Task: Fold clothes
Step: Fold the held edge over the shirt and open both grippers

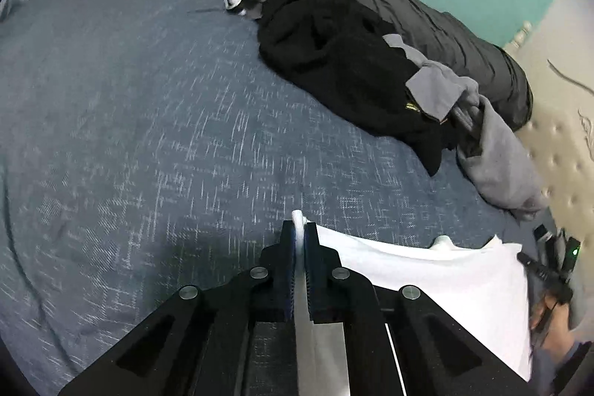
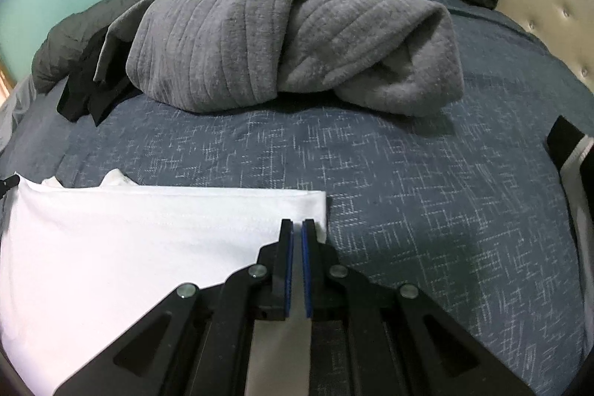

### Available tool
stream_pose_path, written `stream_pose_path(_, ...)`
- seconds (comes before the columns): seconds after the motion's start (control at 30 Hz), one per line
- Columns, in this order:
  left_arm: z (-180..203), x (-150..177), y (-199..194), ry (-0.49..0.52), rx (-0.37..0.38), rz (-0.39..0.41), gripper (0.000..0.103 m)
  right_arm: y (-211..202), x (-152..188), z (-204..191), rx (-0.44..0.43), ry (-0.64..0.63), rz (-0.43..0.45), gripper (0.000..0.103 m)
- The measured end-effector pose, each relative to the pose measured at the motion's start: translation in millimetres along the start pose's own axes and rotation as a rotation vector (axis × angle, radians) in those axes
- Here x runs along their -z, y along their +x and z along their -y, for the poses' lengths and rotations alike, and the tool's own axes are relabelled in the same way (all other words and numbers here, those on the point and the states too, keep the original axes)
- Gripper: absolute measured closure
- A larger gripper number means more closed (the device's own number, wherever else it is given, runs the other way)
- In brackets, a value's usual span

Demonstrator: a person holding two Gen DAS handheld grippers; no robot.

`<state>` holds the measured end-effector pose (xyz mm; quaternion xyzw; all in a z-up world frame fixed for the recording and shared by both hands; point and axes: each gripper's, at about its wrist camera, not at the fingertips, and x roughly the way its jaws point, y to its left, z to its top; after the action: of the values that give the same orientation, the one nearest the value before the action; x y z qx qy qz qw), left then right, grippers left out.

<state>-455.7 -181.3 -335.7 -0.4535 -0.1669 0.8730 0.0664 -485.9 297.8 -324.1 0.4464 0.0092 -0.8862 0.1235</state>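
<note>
Left wrist view: left gripper [image 1: 300,229] clamps the white garment [image 1: 445,277] at its left corner, right gripper [image 2: 297,229] clamps the right corner, long edge spanning left-right between them.

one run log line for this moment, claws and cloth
left claw: shut on white garment corner | right claw: shut on opposite corner | garment: flat on blue bedspread | pile of unfolded clothes: untouched
</note>
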Motion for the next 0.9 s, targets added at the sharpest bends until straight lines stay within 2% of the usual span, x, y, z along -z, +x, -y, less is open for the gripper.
stream_pose_path(0.07,-0.5,3.9,9.0,0.005,-0.017,-0.043,0.098,-1.7,-1.8,1.1,-0.001,0.003,0.012,0.099)
stream_pose_path(0.2,4.1,7.4,13.7,0.028,-0.030,-0.049,0.097,-9.4,-6.3,14.3,0.012,0.069,0.055,0.099)
stream_pose_path(0.27,4.4,8.4,12.9,0.011,-0.008,-0.053,0.097,-6.3,-8.3,25.0,-0.009,0.130,0.041,0.096)
stream_pose_path(0.37,7.2,9.8,11.8,0.044,-0.024,-0.051,0.097,0.5,-10.1,32.0,-0.066,0.169,0.017,0.089)
stream_pose_path(0.43,8.2,9.7,11.6,0.055,-0.030,-0.055,0.097,9.0,-10.0,32.2,-0.063,0.177,-0.022,0.089)
stream_pose_path(0.47,7.1,9.5,9.4,0.055,-0.030,-0.053,0.097,8.4,-10.3,32.8,-0.073,0.183,-0.015,0.089)
stream_pose_path(0.53,6.5,8.3,9.0,0.050,-0.026,-0.050,0.098,7.4,-10.8,33.9,-0.094,0.193,-0.001,0.089)
stream_pose_path(0.6,5.1,7.1,10.4,0.050,-0.029,-0.053,0.098,8.5,-11.6,32.7,-0.115,0.187,-0.004,0.101)
stream_pose_path(0.7,3.8,5.9,9.6,0.042,-0.030,-0.049,0.097,3.1,-13.6,28.8,-0.078,0.147,0.019,0.101)
stream_pose_path(0.8,3.1,6.4,1.5,0.027,-0.041,-0.041,0.094,-8.3,-16.5,33.5,-0.074,0.149,0.063,0.101)
stream_pose_path(0.87,2.7,8.9,-6.6,0.021,-0.054,-0.043,0.083,-15.9,-16.3,34.6,-0.054,0.146,0.053,0.100)
stream_pose_path(0.9,2.2,11.8,-14.2,0.017,-0.044,-0.044,0.083,-19.9,-16.0,35.3,-0.045,0.145,0.048,0.099)
